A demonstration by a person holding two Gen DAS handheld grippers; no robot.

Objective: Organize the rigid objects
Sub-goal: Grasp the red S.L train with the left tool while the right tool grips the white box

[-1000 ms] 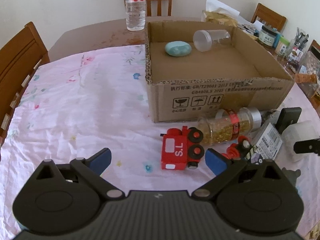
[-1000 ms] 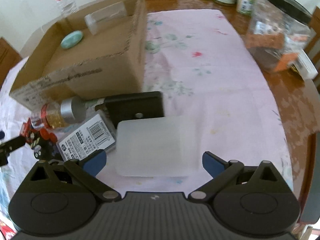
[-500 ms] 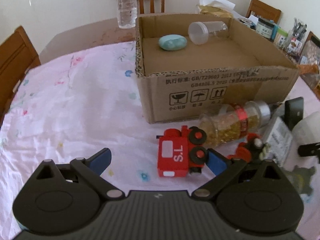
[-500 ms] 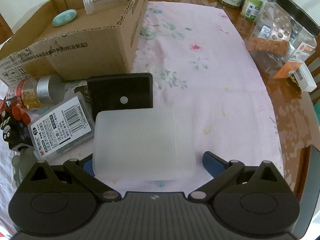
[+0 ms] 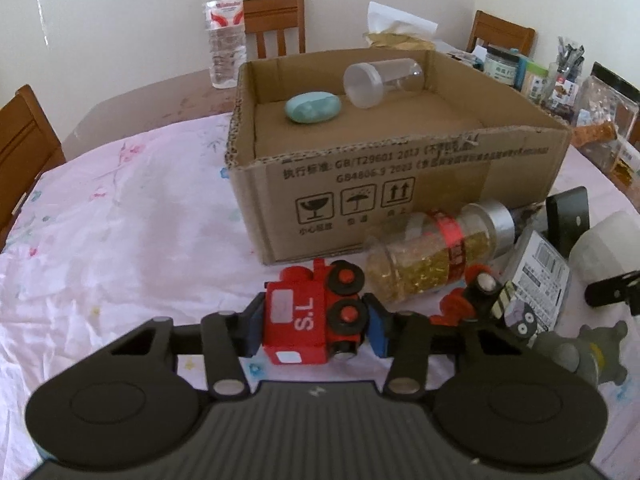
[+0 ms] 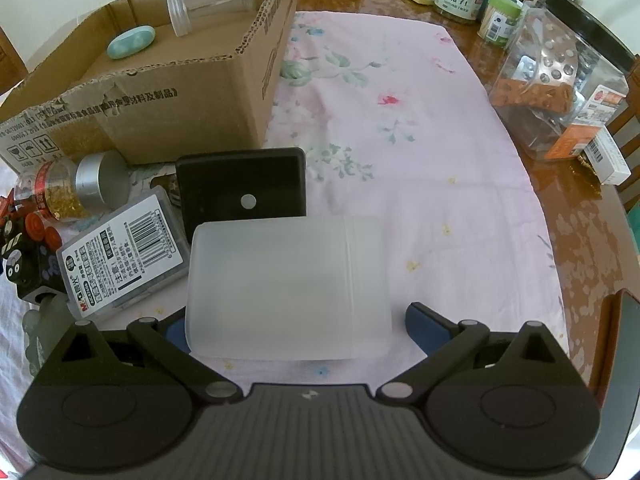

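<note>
Two items in box (image 5: 460, 184); one red train (image 5: 308, 320) gripped.

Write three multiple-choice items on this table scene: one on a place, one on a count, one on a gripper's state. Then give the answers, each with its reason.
1. Where does the teal oval case lie?
A. inside the cardboard box
B. on the tablecloth beside the box
C. on a chair

2. How many things lie in the cardboard box?
A. none
B. two
C. four

3. How does the left gripper stand?
A. wide open above the cloth
B. shut on the red toy train
C. shut on the clear jar

Answers:
1 A: the case rests on the box floor near its far wall.
2 B: only the teal case and the clear jar, lying on its side, are in it.
3 B: its jaws have just been closing, and both blue pads now press the train's sides.
</note>
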